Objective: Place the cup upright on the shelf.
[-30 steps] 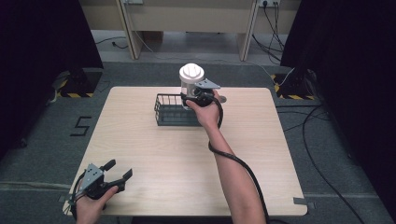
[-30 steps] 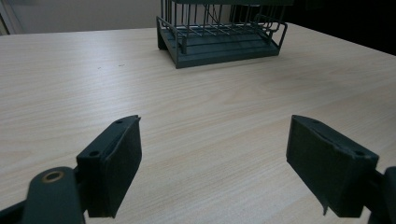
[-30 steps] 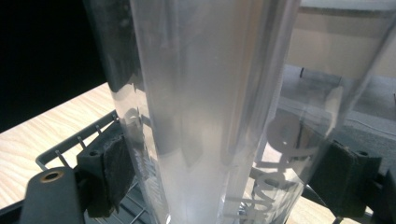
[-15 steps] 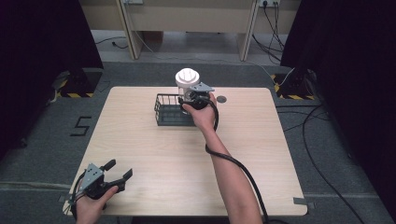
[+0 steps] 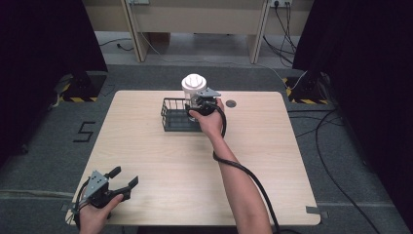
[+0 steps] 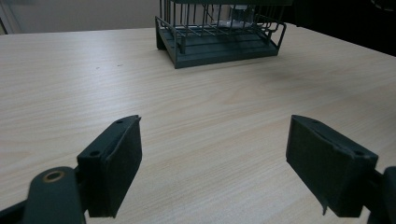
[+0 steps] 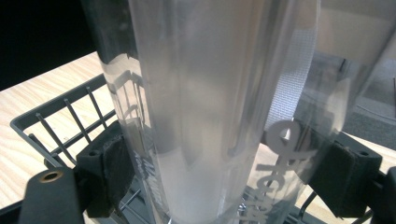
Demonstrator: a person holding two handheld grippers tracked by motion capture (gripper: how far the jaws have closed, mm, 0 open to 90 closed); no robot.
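A clear plastic bottle with a white lid stands upright in my right gripper, whose pads press on its two sides. In the right gripper view the bottle rises between the jaws of the right gripper, its lower end inside the dark wire basket. The basket sits at the far middle of the wooden table. My left gripper rests at the near left corner, open and holding nothing. In its own view the left gripper faces the basket across bare tabletop.
A small dark round grommet sits in the table just right of the basket. Black curtains stand on both sides, and cables lie on the floor at the right. A thick black cable trails along the right forearm.
My right gripper has carried the bottle a little to the left and down, over the basket. The left gripper has not moved.
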